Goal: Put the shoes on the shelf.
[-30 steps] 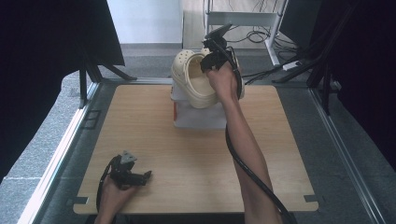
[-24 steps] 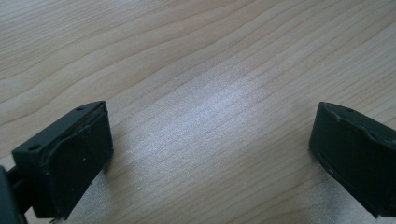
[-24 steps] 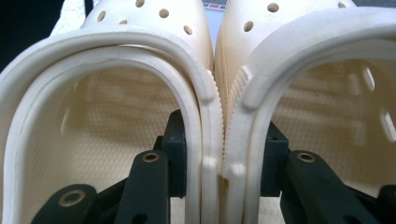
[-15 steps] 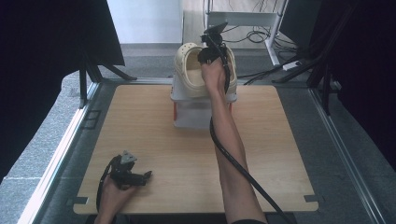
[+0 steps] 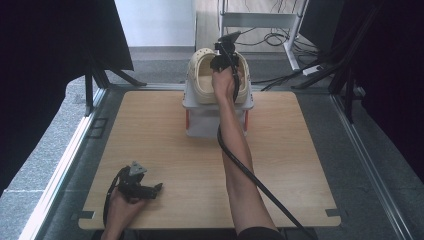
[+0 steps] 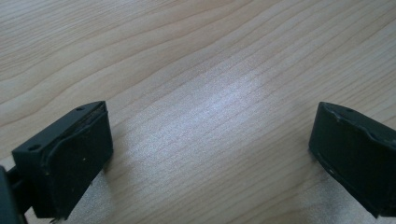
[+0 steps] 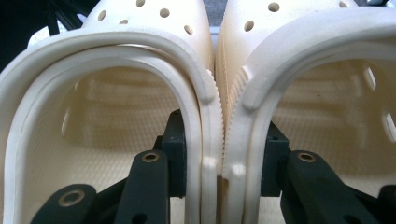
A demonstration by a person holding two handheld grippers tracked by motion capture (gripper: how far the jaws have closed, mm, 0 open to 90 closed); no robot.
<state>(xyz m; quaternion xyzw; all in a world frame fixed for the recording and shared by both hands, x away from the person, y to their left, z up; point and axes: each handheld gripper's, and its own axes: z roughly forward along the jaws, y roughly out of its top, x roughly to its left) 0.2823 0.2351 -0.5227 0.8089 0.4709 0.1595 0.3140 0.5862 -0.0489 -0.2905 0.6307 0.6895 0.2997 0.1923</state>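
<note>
I saw a pale wooden tabletop [image 5: 165,145] framed by grey floor, with black curtains on both sides and cables trailing past a metal stand at the far end; on the table's far edge stood a white plastic storage box [image 5: 212,117]; the pair of cream perforated foam clogs [image 5: 202,75] sat on top of that box, side by side, inner walls touching; the right gripper [image 5: 225,52] had one jaw inside each clog, clamping the two adjoining walls [image 7: 219,140] together between the pads; my right forearm stretched straight across the table, hand over the clogs; the left gripper [image 5: 142,189] rested at the near left corner, jaws spread wide over bare wood, holding nothing.
</note>
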